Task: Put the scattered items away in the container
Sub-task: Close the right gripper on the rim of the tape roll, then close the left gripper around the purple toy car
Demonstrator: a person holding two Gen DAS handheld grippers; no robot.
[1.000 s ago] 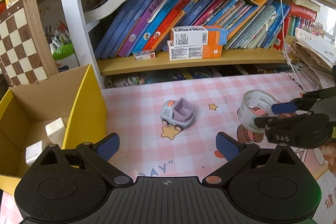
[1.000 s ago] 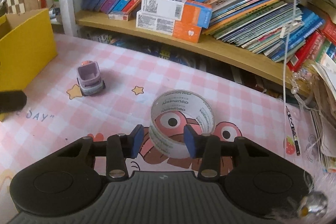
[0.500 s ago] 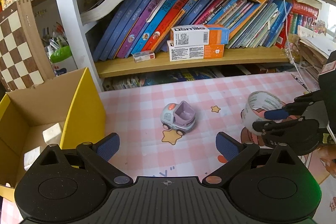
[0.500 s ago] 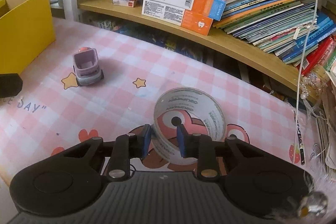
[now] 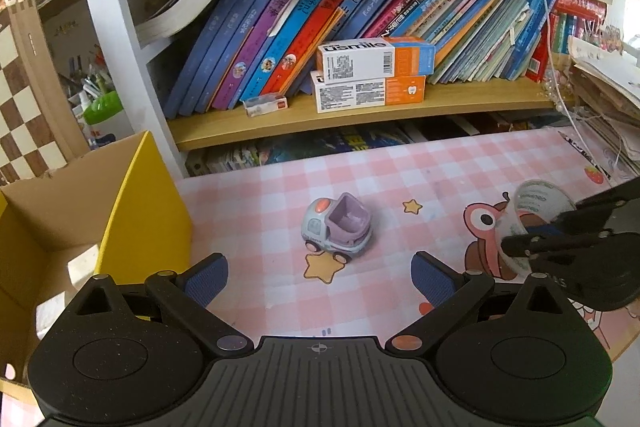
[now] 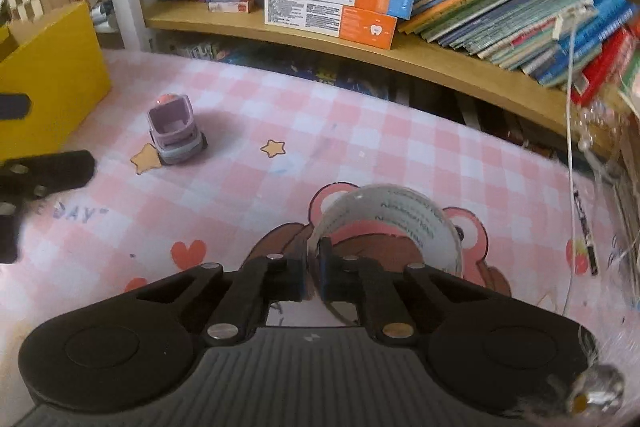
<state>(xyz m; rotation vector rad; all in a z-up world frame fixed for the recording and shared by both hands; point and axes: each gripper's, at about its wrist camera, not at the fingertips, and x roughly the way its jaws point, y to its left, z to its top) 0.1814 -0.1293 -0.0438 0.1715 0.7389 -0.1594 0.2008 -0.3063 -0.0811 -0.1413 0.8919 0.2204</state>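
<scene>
**Right wrist view: tape roll pinched, box lies far to the left**

Right wrist view shows the right gripper (image 6: pixel 314 277) clamped on the near wall of the tape roll (image 6: pixel 390 223), one finger inside the ring and one outside, the roll tilted above the tabletop (image 6: pixel 400 147). The yellow box (image 6: pixel 52 75) sits at the far left, so the carry probably runs leftward past the toy car (image 6: pixel 176 135). The left gripper (image 5: pixel 319 273) is spread wide and empty, with the toy car (image 5: pixel 338 227) just ahead and the yellow box (image 5: pixel 144 207) close on its left.

A pink-and-white checked cartoon tablecloth (image 5: pixel 400 167) covers the table before a wooden bookshelf (image 5: pixel 360 115) packed with slanting colourful books (image 5: pixel 280 39); a brown-and-cream chequered board (image 5: pixel 24 99) stands left.
</scene>
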